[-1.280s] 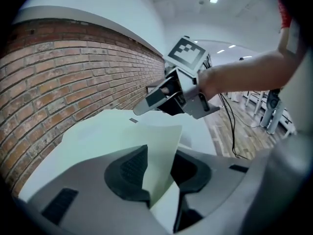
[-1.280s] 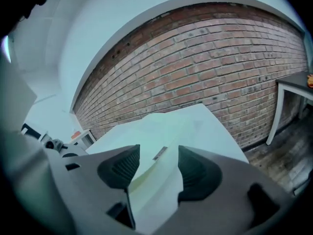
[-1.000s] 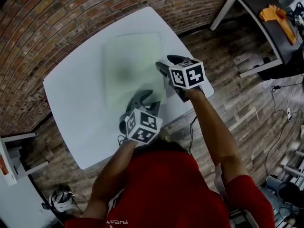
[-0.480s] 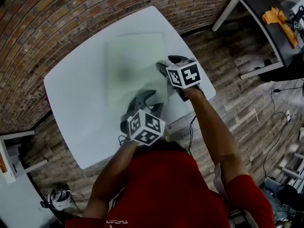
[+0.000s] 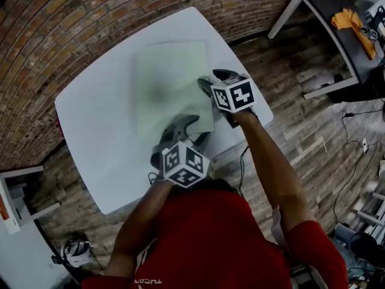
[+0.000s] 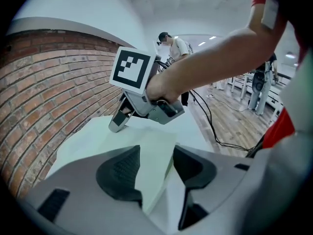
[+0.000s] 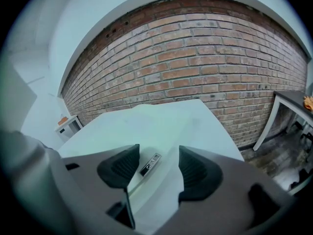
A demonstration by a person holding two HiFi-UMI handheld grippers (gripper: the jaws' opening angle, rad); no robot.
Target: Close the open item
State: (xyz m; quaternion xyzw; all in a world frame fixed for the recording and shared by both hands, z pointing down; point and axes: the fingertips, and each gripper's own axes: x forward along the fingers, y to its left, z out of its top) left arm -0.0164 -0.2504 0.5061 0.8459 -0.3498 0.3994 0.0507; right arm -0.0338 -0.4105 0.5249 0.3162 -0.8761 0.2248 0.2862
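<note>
White table [image 5: 96, 119] with a pale-green flat item [image 5: 171, 83] lying on it, both grippers at the item's near edge, head view; the item lay ahead of both grippers, reaching away from them towards the brick wall [image 7: 195, 58]. Left gripper [image 6: 157, 166]: jaws apart, the near corner of the item standing in the gap between them; neither pad could be seen pressing on it; bare table showed just to the right of that corner, under the right-hand jaw. Right gripper [image 7: 154, 168]: jaws likewise apart, held low over the item's edge; a small dark badge [image 7: 150, 164] with pale lettering, too small to read, lay on the surface between the two pads, nearer the left-hand one. Seen from the left gripper, the right gripper lay ahead and slightly to the left, its marker cube [image 6: 132, 70] uppermost and one jaw tip lowered to the item's surface; whether that tip touched could not be told. In the head view the right gripper sat beyond and to the right of the left gripper, the two near each other but apart; the item appeared flat against the table; wooden floor [image 5: 301, 131] lay to the right of the right gripper.
</note>
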